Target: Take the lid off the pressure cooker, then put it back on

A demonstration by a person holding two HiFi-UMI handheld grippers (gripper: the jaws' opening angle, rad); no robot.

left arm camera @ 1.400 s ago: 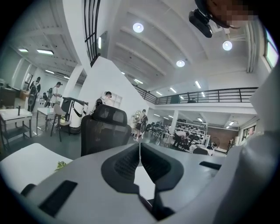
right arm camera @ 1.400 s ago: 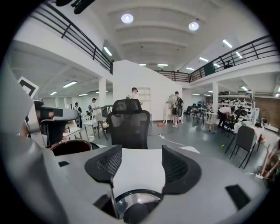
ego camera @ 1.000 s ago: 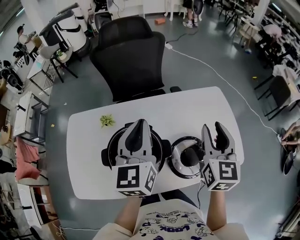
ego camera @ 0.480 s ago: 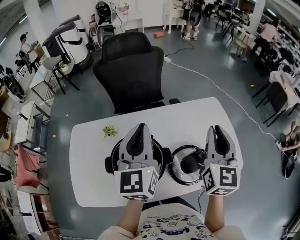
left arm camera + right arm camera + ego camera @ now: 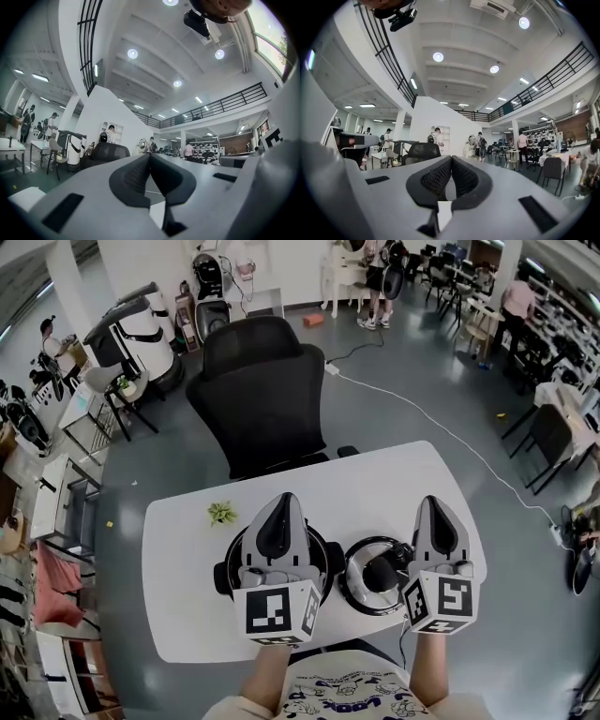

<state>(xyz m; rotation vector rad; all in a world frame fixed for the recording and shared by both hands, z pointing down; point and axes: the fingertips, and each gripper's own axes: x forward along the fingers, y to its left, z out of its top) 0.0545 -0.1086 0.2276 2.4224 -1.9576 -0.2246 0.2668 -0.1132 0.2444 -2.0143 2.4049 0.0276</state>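
Now right hand-held gripper (image 5: 439, 505) jaws just closed, previously apart, empty

open-plan lab hall — office chair (image 5: 262, 390), mezzanine railing (image 5: 225, 101)

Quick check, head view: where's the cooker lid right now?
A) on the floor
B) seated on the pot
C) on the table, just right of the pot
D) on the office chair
C: the lid, chrome-rimmed with a black knob, lies flat on the white table to the right of the black pot, not on top of it.
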